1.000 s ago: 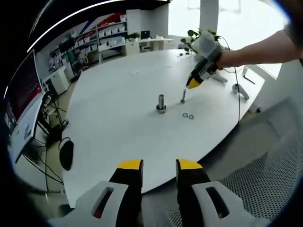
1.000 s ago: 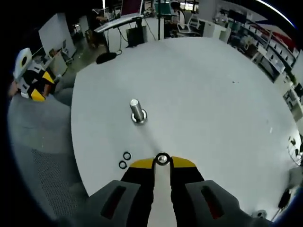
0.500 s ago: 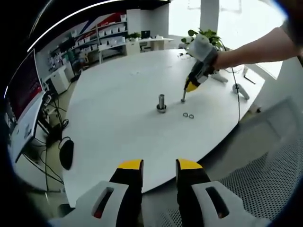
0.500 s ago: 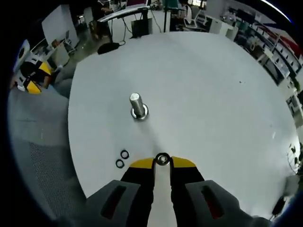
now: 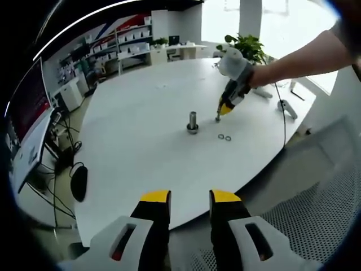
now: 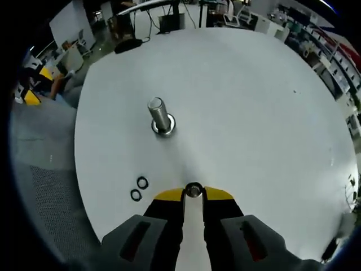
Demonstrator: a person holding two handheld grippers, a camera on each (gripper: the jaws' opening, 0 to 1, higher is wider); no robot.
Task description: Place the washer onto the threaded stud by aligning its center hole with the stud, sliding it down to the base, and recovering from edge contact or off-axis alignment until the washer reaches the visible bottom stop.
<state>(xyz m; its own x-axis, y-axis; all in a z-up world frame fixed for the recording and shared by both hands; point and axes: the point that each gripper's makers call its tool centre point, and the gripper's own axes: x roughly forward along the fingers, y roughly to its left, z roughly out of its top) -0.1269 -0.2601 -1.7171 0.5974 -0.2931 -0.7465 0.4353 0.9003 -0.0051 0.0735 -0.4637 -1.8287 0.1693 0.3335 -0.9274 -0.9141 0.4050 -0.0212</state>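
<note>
A washer (image 6: 193,190) was pinched between the closed jaws of the right gripper (image 6: 193,193), above the table (image 6: 254,113), well short of the threaded stud (image 6: 159,114). Two spare washers (image 6: 139,189) lay nearby. An off-axis approach could catch the stud's rim. The left gripper (image 5: 189,197) was held released, empty.

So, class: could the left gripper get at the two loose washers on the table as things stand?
Probably yes: the left gripper is open and off the table edge, with bare white table between it and the two loose washers.
</note>
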